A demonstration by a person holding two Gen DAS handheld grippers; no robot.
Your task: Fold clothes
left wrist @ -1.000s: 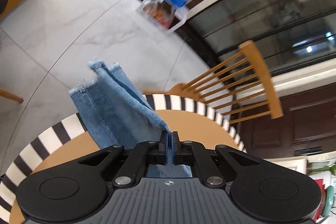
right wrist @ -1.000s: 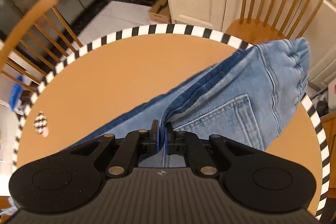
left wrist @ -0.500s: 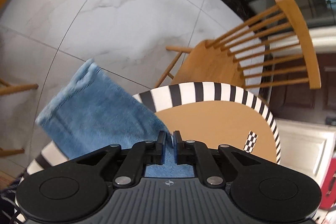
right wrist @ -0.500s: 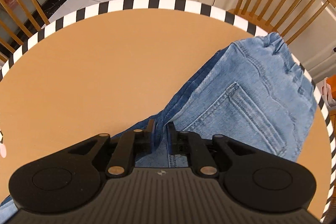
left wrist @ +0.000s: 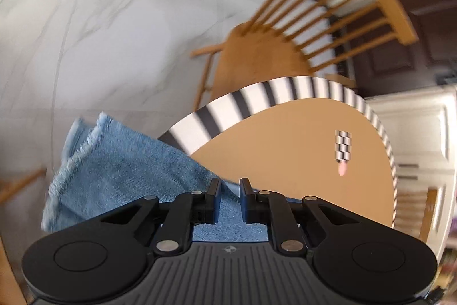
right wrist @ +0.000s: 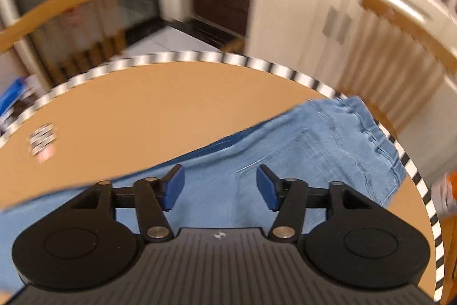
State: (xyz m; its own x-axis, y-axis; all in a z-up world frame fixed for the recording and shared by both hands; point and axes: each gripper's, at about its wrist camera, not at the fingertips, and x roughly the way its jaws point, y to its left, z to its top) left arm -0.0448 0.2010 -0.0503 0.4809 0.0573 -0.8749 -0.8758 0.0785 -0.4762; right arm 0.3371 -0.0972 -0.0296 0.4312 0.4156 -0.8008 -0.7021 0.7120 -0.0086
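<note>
Left gripper (left wrist: pixel 230 185): black linkage arms, silver pivot screws, two round black discs flanking a ribbed grey housing (left wrist: pixel 228 270) with a small round emblem at its top centre. Right gripper (right wrist: pixel 220 182): same build; blue pads (right wrist: pixel 174 186) ahead of its housing.

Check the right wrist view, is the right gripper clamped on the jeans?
No, the right gripper is wide open above the jeans.
</note>
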